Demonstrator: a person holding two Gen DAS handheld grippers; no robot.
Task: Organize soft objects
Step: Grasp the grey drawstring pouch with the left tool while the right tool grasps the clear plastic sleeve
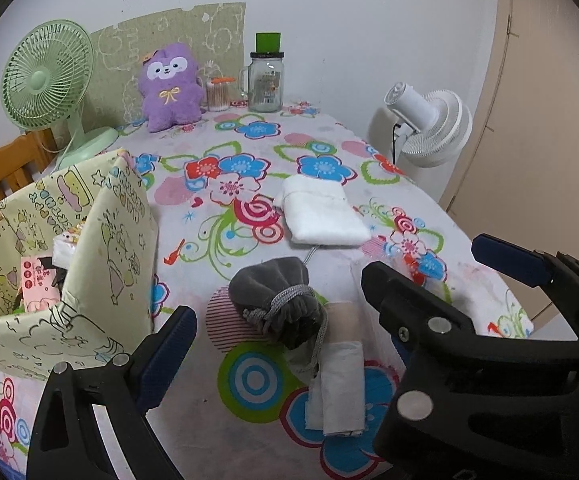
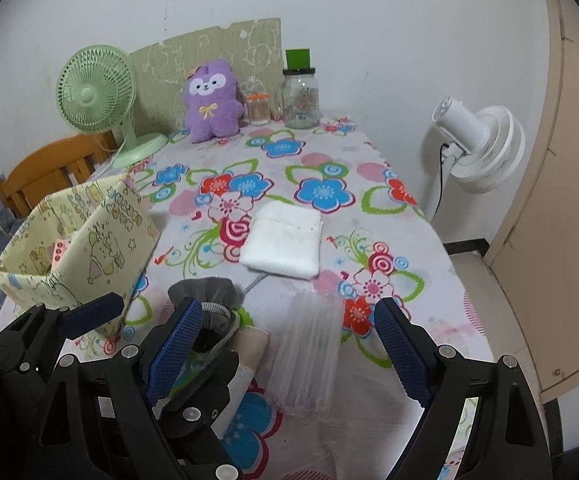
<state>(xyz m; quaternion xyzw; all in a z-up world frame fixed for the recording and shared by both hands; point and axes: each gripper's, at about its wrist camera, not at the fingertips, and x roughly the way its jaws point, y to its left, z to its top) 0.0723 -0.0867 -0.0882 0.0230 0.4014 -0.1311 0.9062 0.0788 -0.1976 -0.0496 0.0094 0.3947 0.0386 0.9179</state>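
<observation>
Near the front edge of the desk [image 1: 329, 128], the grey drawstring pouch [image 1: 277, 300] lies just beside a rolled white cloth [image 1: 339, 392], with a folded white towel [image 1: 321, 216] toward the middle and the patterned box [image 1: 101, 248] at the left edge. Both the left tool [image 1: 277, 320] and the right tool [image 2: 289, 348] stand spread, pinching nothing. The pouch looks light, limp and squashy; its cinched, corded neck seems the surest hold, since the velvety body may slip.
</observation>
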